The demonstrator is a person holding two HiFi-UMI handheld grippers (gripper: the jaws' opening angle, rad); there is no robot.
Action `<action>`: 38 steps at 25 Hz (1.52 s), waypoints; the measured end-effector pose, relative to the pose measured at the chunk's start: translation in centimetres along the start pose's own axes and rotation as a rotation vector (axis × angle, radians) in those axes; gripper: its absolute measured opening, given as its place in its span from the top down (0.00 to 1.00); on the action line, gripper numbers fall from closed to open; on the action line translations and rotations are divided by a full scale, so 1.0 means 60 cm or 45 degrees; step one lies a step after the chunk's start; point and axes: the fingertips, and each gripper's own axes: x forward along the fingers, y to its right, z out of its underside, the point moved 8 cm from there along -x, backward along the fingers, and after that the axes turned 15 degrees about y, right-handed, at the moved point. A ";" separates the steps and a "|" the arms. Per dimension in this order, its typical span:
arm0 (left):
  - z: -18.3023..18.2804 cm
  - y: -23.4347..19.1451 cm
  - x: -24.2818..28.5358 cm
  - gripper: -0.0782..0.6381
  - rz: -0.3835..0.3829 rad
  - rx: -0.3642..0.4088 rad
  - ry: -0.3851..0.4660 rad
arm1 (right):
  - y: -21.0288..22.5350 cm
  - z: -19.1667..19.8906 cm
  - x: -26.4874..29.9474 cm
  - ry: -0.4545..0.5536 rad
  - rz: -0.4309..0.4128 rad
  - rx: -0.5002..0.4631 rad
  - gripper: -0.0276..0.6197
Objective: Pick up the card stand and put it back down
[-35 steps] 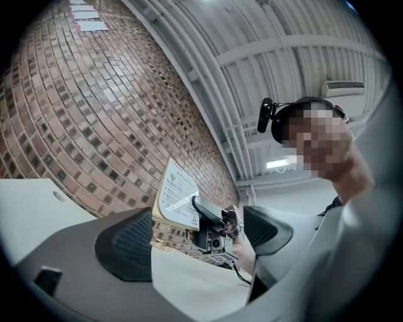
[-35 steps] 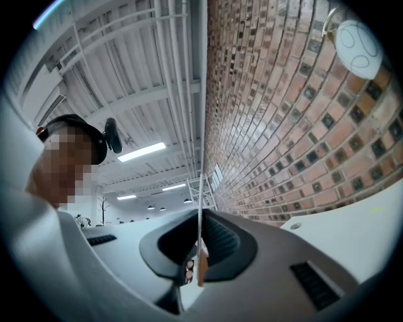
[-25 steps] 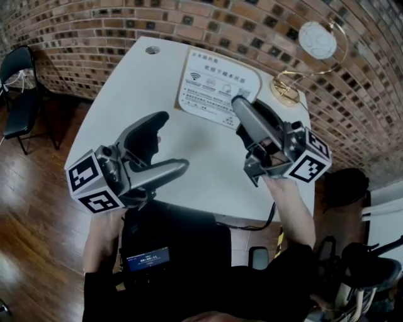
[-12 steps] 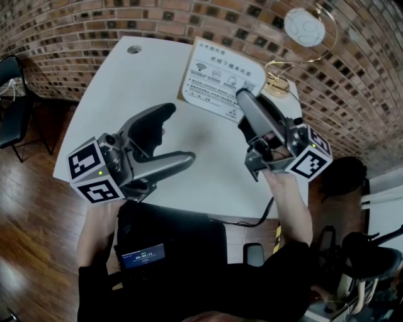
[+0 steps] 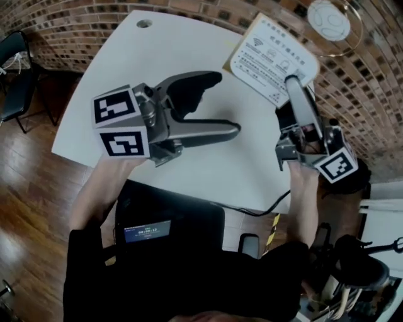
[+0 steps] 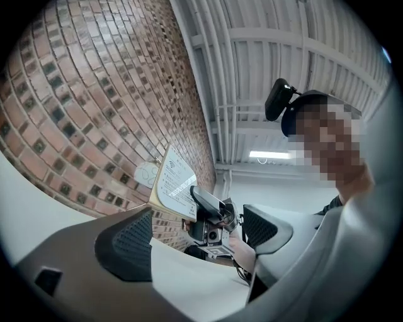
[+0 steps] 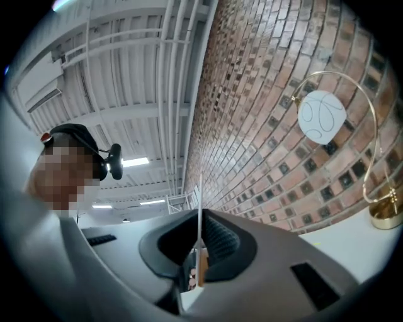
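Note:
The card stand (image 5: 271, 60) is a white printed card on a tan backing. It hangs tilted above the table's far right, with my right gripper (image 5: 291, 80) shut on its lower edge. In the right gripper view the card stand (image 7: 200, 214) shows edge-on, pinched between the pads of the right gripper (image 7: 200, 248). My left gripper (image 5: 225, 104) is open and holds nothing over the middle of the table. The left gripper view looks between the open left gripper's jaws (image 6: 195, 236) at the card stand (image 6: 173, 185) and the right gripper (image 6: 208, 201).
The white table (image 5: 157, 50) stands against a brick wall. A gold wire ornament with a white disc (image 5: 330, 19) stands at the far right corner, seen too as the ornament (image 7: 321, 116). A black chair (image 5: 16, 75) is at left. A black cable (image 5: 264, 210) hangs off the near edge.
Both grippers have moved away from me and to the right. The card stand has gone with the right gripper and now hangs tilted near the table's far right corner.

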 end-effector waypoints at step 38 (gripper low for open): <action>0.033 -0.135 0.067 0.27 0.091 -0.103 -0.096 | 0.165 -0.006 -0.022 0.030 0.180 0.006 0.91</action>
